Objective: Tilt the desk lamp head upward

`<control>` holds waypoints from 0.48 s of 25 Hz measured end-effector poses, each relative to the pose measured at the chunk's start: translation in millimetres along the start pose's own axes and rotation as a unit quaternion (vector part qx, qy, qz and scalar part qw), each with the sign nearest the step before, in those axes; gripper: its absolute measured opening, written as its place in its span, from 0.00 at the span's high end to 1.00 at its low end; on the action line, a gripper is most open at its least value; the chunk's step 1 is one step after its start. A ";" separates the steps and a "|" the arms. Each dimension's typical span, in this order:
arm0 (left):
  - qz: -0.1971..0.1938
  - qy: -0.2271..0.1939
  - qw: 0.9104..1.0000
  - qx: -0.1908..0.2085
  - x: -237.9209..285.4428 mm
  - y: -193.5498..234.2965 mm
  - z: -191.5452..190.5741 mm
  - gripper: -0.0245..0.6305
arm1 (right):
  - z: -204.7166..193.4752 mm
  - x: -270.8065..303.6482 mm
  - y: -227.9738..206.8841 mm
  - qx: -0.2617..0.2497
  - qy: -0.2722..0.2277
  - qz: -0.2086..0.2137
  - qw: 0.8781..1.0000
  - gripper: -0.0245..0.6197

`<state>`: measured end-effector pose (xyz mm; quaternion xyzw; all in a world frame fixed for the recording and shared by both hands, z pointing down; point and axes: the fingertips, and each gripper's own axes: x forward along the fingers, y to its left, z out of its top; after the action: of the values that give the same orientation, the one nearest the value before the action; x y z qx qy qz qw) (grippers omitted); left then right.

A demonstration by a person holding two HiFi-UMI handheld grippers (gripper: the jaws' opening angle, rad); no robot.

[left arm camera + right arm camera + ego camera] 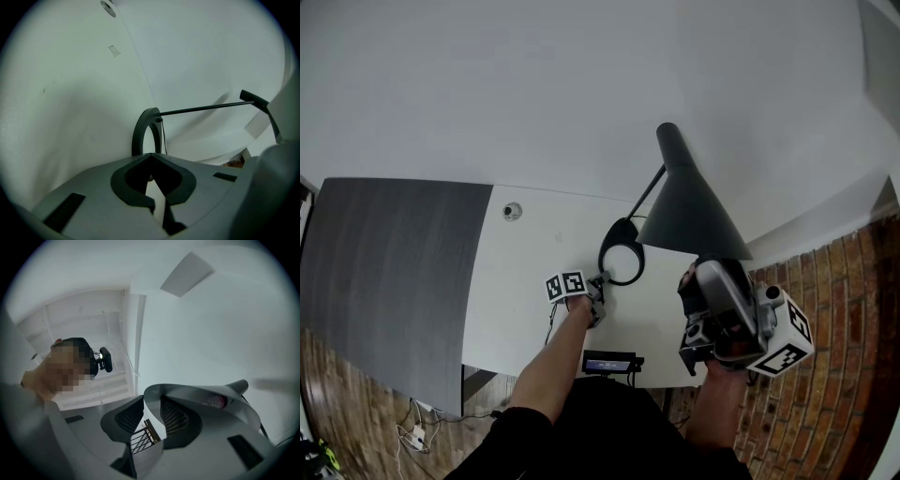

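A black desk lamp stands on the white table (516, 300). Its cone shade (689, 206) is held by a thin stem (645, 195) that rises from a ring base (622, 251). My right gripper (694, 281) is at the shade's near lower rim. In the right gripper view its jaws (152, 416) are shut on the thin rim of the shade (197, 392), and the bulb (215, 401) shows inside. My left gripper (595, 298) rests at the ring base's near edge. In the left gripper view its jaws (151, 157) meet in front of the ring base (140, 131), with the stem (206, 108) running right.
A dark grey panel (394, 272) adjoins the table on the left. A round grommet (513, 212) sits in the tabletop, and a small screen device (609, 362) is at the front edge. Brick floor (844, 309) lies to the right, with cables (412, 433) on the floor at lower left.
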<state>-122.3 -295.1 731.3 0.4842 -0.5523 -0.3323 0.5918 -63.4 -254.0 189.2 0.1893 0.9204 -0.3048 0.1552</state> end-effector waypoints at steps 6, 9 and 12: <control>-0.001 0.000 1.000 0.000 -0.1 -0.4 0.2 0.95 | 4.2 3.7 0.2 0.002 -0.001 -0.005 1.000 0.78; -0.001 -0.001 1.000 0.001 -0.2 -0.5 -0.1 0.95 | 6.2 5.8 0.4 0.002 0.000 -0.007 1.000 0.78; -0.002 0.000 1.000 0.001 0.0 -0.1 -0.5 0.95 | 7.5 6.8 0.1 0.005 0.001 -0.010 1.000 0.78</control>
<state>-121.8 -295.0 731.2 0.4856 -0.5517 -0.3333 0.5906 -68.0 -256.9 180.7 0.1811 0.9211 -0.3104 0.1499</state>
